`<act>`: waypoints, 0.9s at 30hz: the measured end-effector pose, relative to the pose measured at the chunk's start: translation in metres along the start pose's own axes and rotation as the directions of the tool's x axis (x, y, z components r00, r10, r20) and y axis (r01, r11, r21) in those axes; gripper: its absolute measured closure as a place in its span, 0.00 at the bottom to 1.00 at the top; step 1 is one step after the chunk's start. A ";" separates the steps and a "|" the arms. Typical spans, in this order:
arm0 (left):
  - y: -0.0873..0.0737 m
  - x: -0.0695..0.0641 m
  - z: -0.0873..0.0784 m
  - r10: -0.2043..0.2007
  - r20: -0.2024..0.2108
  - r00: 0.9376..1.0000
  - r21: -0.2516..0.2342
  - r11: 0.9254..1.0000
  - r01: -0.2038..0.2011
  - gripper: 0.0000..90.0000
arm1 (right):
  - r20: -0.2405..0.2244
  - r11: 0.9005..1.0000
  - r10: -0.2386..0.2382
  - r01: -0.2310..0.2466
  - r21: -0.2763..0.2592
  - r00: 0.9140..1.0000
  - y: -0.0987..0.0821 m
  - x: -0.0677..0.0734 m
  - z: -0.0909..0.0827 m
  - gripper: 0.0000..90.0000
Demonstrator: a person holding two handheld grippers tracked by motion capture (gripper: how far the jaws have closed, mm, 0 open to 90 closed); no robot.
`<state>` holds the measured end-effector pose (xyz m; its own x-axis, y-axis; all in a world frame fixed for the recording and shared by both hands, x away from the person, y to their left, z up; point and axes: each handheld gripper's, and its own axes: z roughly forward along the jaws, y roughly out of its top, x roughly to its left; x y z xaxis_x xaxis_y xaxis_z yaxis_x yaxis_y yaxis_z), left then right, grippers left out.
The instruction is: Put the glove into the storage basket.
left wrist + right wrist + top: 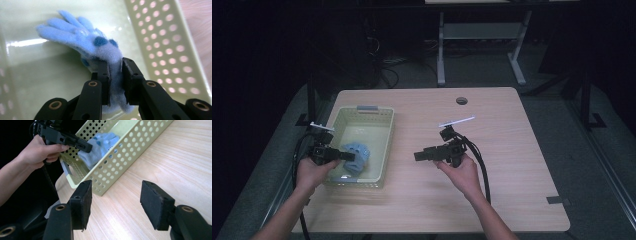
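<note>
Standing in a dark room on grey carpet [557, 125]: a light wooden table [492, 200] with a round cable hole [461, 100]. Sitting behind it, a pale-legged desk frame [441, 55]; cables [384, 65] trailing across the floor.

In the left gripper view, the cuff end of the blue glove [82, 41] is hidden between the fingers [103, 82] of the left gripper [115, 82], and the walls of the pale green basket [160, 37] are cut off by the picture's edges and blurred. In the high view, the glove's shape is too small to be made out, and part of it is covered by the left gripper. In the right gripper view, the basket's far end is cut off at the top edge, and the person's left forearm [10, 180] is cut off at the left edge.
</note>
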<state>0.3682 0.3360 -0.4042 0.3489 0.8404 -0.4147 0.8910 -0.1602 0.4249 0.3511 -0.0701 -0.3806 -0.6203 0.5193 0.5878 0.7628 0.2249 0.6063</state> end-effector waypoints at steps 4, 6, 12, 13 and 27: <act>0.002 0.001 0.004 0.000 -0.033 0.999 0.031 1.000 0.001 0.85 | 0.003 1.000 -0.001 0.001 -0.003 1.000 -0.003 -0.003 -0.003 0.47; 0.003 0.001 0.005 0.001 -0.049 0.999 0.044 0.999 0.001 0.84 | 0.005 1.000 0.002 -0.002 -0.001 1.000 -0.004 -0.005 -0.005 0.47; 0.004 0.003 0.006 -0.022 -0.060 0.998 0.062 0.998 0.026 0.73 | 0.012 1.000 0.013 -0.013 -0.005 1.000 -0.009 -0.010 -0.010 0.46; 0.004 0.003 0.006 -0.027 -0.069 0.997 0.062 0.998 0.031 0.71 | 0.014 1.000 0.016 -0.016 -0.007 1.000 -0.010 -0.011 -0.011 0.46; 0.008 0.002 -0.016 -0.017 -0.094 0.995 -0.024 1.000 0.014 0.60 | 0.039 1.000 0.027 -0.027 -0.007 0.999 -0.015 -0.018 -0.021 0.45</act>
<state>0.3719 0.3449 -0.3889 0.3053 0.8877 -0.3446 0.8885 -0.1354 0.4384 0.3464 -0.1000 -0.3890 -0.5918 0.5567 0.5829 0.7780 0.2053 0.5938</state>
